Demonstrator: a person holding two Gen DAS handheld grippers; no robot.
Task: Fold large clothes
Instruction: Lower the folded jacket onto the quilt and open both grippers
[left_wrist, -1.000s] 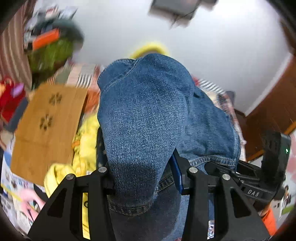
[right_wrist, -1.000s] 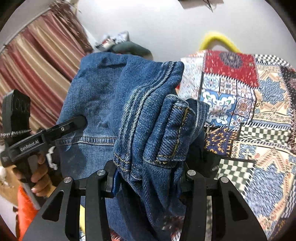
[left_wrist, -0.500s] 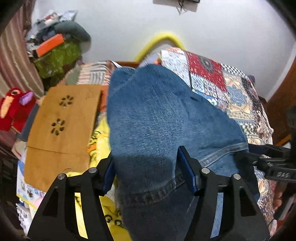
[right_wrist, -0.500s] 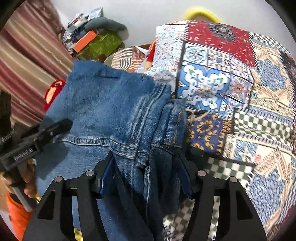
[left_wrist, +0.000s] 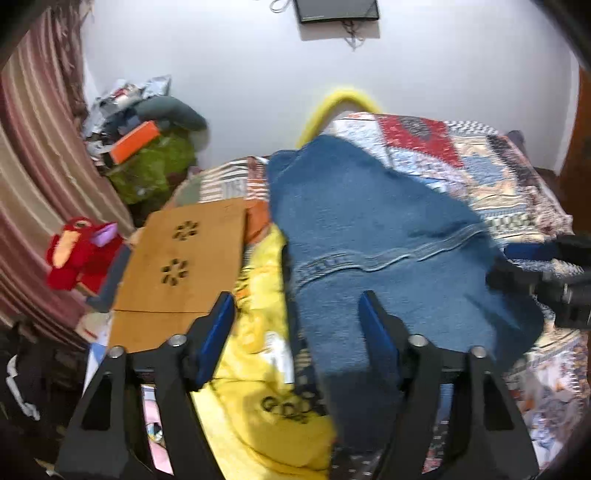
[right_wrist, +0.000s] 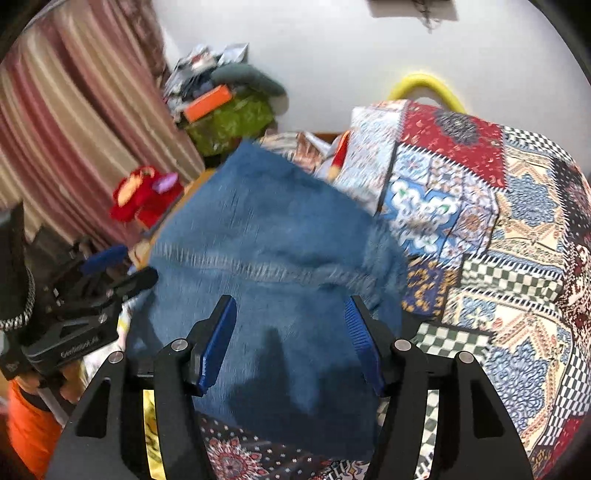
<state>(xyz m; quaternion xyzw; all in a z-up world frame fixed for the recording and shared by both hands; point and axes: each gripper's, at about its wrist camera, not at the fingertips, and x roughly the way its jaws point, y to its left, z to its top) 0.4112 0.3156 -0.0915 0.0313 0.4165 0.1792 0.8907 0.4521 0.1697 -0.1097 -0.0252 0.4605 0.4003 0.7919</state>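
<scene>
Left matte-black two-finger tongs (left_wrist: 297, 314): angular black plastic arms with triangular cut-outs, two silver round screw heads per arm, flat blue ribbed pads (left_wrist: 218, 332) on the inner finger faces. Right matte-black two-finger tongs (right_wrist: 290, 321): same build, same silver screws, blue pads (right_wrist: 218, 339) with fine ribbing visible on the right one. In the right wrist view the left unit's side carried white lettering, too blurred to read, plus a black-and-white braided cable. Bare skin of the person's hand (right_wrist: 70, 384) showed below it, next to an orange sleeve.
</scene>
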